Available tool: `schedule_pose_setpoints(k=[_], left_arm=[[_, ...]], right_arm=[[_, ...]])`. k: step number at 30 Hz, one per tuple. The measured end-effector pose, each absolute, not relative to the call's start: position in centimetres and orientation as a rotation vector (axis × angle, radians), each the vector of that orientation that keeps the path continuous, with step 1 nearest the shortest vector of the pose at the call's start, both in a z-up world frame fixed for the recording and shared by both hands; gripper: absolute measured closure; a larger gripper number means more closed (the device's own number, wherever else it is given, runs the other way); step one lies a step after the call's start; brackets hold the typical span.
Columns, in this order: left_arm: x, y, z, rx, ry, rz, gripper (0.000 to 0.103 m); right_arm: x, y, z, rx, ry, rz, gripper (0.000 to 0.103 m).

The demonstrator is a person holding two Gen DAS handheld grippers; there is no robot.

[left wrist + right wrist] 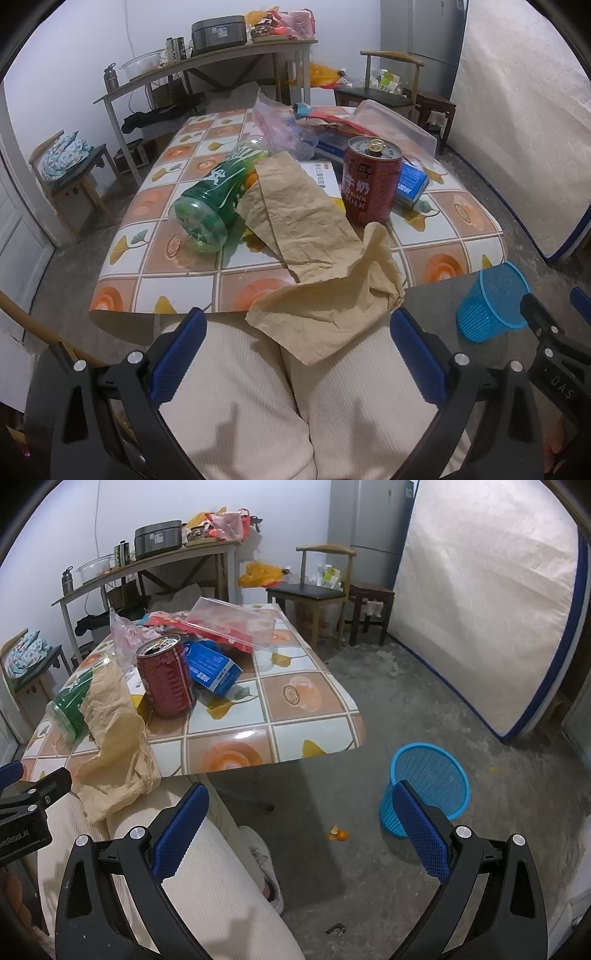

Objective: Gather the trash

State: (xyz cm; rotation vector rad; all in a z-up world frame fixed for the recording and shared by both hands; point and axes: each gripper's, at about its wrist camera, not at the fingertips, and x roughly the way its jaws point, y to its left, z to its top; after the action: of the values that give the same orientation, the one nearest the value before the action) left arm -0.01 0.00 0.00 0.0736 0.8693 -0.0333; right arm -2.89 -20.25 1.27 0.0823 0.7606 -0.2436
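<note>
Trash lies on a table with a tiled-pattern cloth [454,236] [295,731]. A crumpled brown paper [314,236] [114,746] hangs over the near edge onto the seated person's lap. Beside it a green plastic bottle [210,199] [68,709] lies on its side, and a red milk-drink can [371,181] [166,679] stands upright. A blue carton [412,182] [212,670] and plastic wrappers [284,125] lie behind them. A blue mesh bin [491,306] [430,775] stands on the floor at the right. My left gripper [297,328] hovers open over the lap, near the paper's hanging end. My right gripper [301,805] is open above the floor, left of the bin.
The person's legs in cream trousers [258,406] [207,886] fill the space below both grippers. Orange peel [340,834] lies on the concrete floor. A mattress [487,609] leans at the right; chairs [314,587] and a cluttered side table [207,70] stand behind.
</note>
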Motion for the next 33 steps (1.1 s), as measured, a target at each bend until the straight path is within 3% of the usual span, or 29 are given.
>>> schedule_pose_setpoints(k=[33], left_arm=[[0.01, 0.02, 0.01, 0.062, 0.873, -0.040, 0.006]], right_arm=[[-2.87, -19.81, 1.68, 0.074, 0.754, -0.246, 0.008]])
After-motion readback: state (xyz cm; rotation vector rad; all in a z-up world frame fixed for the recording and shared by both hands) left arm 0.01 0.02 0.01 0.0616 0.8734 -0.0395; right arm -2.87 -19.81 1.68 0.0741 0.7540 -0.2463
